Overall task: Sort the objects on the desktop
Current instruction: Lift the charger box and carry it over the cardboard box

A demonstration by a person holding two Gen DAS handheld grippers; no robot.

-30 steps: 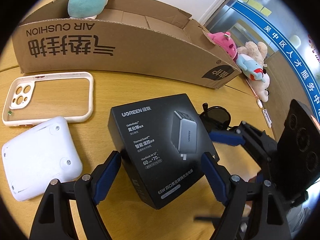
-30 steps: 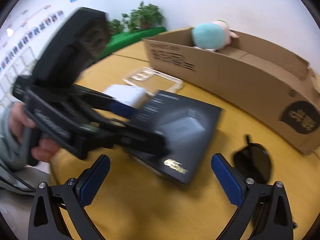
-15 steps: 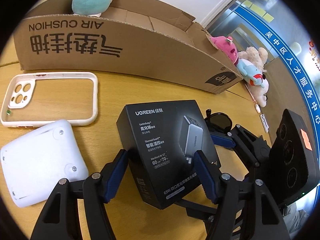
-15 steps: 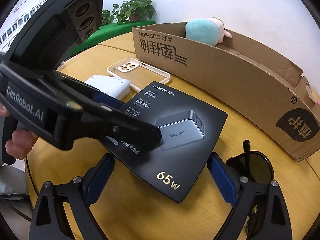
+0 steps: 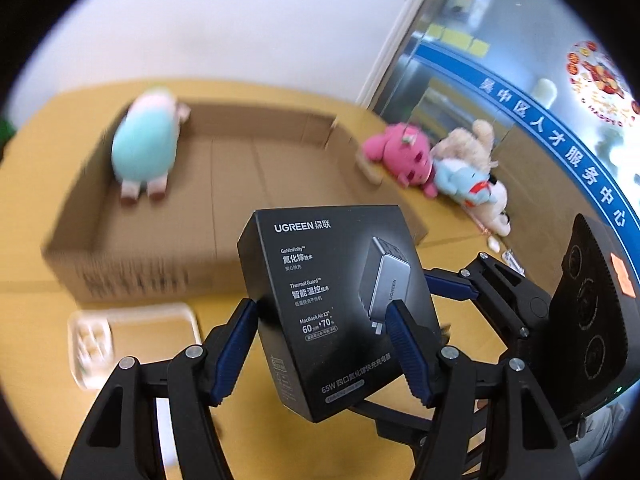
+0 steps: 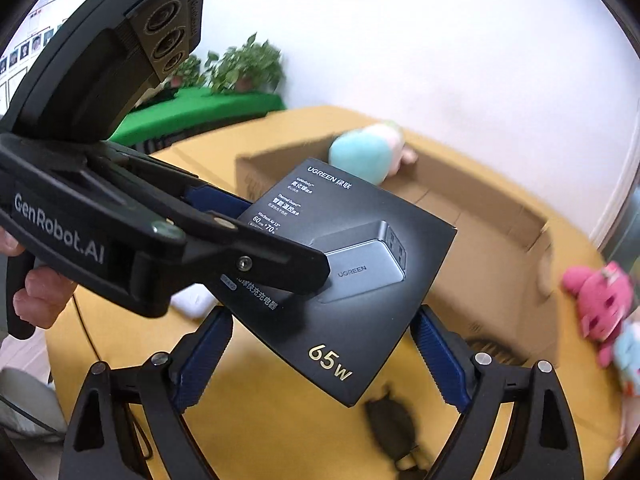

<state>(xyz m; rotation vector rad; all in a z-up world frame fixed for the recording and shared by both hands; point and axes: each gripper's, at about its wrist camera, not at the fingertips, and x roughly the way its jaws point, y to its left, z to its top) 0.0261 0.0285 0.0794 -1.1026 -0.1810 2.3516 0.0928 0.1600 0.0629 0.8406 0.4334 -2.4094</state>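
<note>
Both tongs [image 5: 320,344] [image 6: 320,356] clamp the black charger box [image 5: 332,300], tilted, long axis pointing toward the carton [image 5: 240,184].

Black charger box [image 6: 360,280] held off table [image 6: 260,392], tilted, printed face up, "65w" corner nearest camera. Right gripper [image 6: 320,360] pads at box's two lower edges; contact seems firm. Left gripper [image 6: 256,240] reaches in from left, clamped on box's left side, upper finger lying across printed face. Hand [image 6: 40,288] grips its handle. Cardboard box [image 6: 480,248] toward table's far edge, teal plush [image 6: 364,156] inside at far-left corner. Sunglasses [image 6: 392,420] on table beneath box. Pink plush [image 6: 600,304] near table's right edge. White device [image 6: 192,300] partly hidden behind left gripper.
</note>
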